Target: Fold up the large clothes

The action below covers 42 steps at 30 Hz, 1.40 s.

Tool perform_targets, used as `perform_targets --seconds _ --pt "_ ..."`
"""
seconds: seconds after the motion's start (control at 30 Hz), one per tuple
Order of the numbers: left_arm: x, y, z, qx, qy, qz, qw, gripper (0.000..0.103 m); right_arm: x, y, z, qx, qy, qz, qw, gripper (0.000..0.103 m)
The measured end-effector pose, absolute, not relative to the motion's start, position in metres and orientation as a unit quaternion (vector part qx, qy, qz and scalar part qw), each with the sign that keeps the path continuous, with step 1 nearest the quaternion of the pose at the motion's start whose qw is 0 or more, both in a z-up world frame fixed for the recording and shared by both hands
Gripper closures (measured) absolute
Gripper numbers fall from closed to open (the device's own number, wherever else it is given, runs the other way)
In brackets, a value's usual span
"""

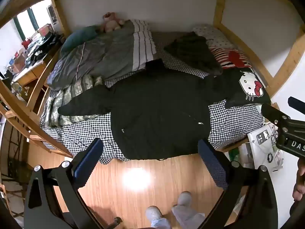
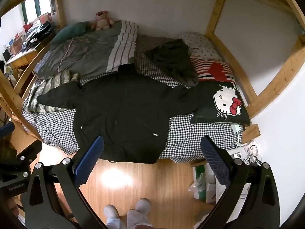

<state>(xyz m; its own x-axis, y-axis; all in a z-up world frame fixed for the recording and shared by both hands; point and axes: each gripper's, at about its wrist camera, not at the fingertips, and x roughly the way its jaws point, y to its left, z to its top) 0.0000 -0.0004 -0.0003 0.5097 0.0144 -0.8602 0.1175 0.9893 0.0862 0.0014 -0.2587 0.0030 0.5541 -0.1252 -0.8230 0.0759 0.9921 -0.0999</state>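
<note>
While the black jacket (image 1: 158,112) lies spread flat on the checkered bed sheet (image 1: 228,122), both sleeves point outward. The left gripper (image 1: 150,164) and right gripper (image 2: 152,160) hang above the near wooden floor (image 1: 118,173), fingers apart, holding nothing.

— What lies at the head of the bed (image 2: 190,139)?
— A pink plush toy (image 2: 101,20) sits against the white wall, beside a teal pillow (image 2: 70,31). A grey duvet (image 2: 85,55) with white stripes spreads below them.

— And toward the other end?
— A cat-face cushion (image 2: 225,103) rests on the checkered sheet, touching a red-and-white striped pillow (image 2: 215,70). A dotted white pillow (image 2: 200,43) sits behind that.

— Anything beyond the bed?
— A cluttered bench (image 1: 28,63) stands past the wooden bed frame (image 1: 28,112). The wooden floor (image 1: 133,177) shows a bright glare, and two white shoes (image 1: 167,208) stand on it.
</note>
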Motion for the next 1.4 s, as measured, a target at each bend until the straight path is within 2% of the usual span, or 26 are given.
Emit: perform_targets --seconds 1.4 --pt "-0.004 0.016 -0.002 0.081 0.494 -0.045 0.865 0.005 -0.011 -0.252 0.005 -0.038 0.458 -0.008 0.888 0.003"
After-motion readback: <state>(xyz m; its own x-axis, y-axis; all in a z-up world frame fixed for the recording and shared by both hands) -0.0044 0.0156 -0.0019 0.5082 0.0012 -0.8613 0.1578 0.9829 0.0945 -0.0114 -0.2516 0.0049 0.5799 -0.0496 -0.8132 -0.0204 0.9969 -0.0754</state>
